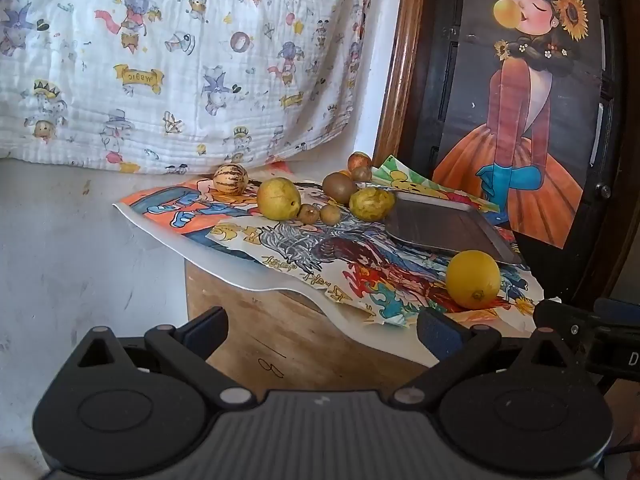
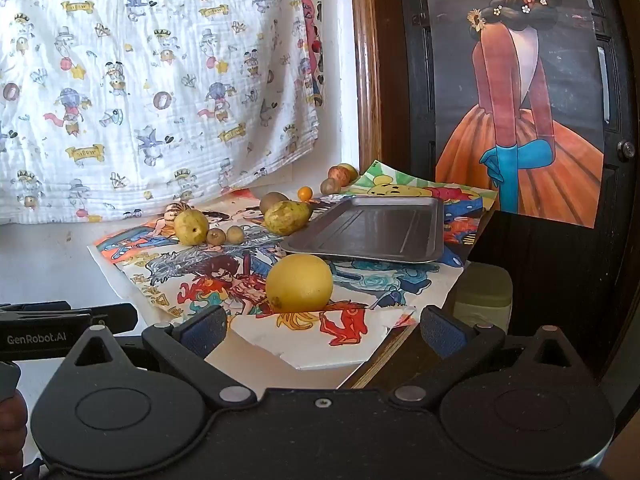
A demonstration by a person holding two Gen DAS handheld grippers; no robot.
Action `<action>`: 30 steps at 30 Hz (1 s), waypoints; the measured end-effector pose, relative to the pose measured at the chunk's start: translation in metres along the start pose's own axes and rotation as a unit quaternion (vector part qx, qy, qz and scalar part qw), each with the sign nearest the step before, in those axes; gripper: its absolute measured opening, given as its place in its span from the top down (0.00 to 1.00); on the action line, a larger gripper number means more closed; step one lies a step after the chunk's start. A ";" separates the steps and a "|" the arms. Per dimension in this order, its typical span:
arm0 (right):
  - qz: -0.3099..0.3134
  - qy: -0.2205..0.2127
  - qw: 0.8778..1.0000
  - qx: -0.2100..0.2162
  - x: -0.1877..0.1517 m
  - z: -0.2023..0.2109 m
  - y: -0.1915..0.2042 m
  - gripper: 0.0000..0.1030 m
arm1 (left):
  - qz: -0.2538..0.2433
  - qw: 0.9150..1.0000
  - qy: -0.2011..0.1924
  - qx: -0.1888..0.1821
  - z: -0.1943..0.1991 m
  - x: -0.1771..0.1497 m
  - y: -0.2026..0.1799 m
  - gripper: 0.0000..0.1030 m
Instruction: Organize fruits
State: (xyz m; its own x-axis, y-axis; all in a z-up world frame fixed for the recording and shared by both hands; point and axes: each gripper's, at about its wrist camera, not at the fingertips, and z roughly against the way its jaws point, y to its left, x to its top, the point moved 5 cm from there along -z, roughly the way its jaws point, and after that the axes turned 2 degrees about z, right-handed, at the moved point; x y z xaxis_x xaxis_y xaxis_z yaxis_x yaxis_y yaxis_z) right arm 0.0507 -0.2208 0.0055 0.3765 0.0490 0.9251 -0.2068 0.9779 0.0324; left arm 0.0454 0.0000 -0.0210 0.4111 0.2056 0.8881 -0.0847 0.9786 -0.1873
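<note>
A yellow lemon (image 1: 473,279) (image 2: 299,282) lies nearest on the coloured drawing paper (image 1: 304,248) (image 2: 208,276). Behind it stands an empty metal tray (image 1: 448,228) (image 2: 376,232). Further back lie a yellow guava (image 1: 278,198) (image 2: 191,227), a pear (image 1: 372,204) (image 2: 287,216), a kiwi (image 1: 339,187) (image 2: 273,201), two small brown fruits (image 1: 319,213) (image 2: 225,235), a striped melon (image 1: 230,178), an apple (image 1: 359,161) (image 2: 339,174) and a tiny orange fruit (image 2: 305,193). My left gripper (image 1: 322,330) hangs open before the table. My right gripper (image 2: 322,328) is open, just short of the lemon.
A cartoon-print cloth (image 1: 168,60) (image 2: 152,72) hangs behind the small wooden table (image 1: 280,336). A dark door with a poster (image 1: 528,112) (image 2: 528,100) and wooden frame (image 2: 368,80) stands at the right. A pale green object (image 2: 484,292) sits below the table's right edge.
</note>
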 end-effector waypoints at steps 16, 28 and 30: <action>0.000 0.002 1.000 0.000 0.000 -0.001 0.000 0.00 | 0.000 1.000 0.001 0.001 0.000 0.000 0.000 0.00; 0.001 0.005 1.000 0.000 -0.001 -0.002 0.001 0.00 | 0.000 1.000 0.003 0.001 0.000 0.000 0.000 0.00; 0.001 0.005 1.000 0.000 -0.001 -0.002 0.001 0.00 | 0.000 1.000 0.003 0.001 0.000 0.000 0.000 0.00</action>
State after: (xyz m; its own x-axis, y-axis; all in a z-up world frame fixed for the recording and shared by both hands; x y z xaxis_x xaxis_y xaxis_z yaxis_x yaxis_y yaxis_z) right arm 0.0522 -0.2196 0.0042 0.3854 0.0523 0.9213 -0.2068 0.9779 0.0310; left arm 0.0452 0.0001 -0.0211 0.4159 0.2065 0.8857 -0.0865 0.9784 -0.1875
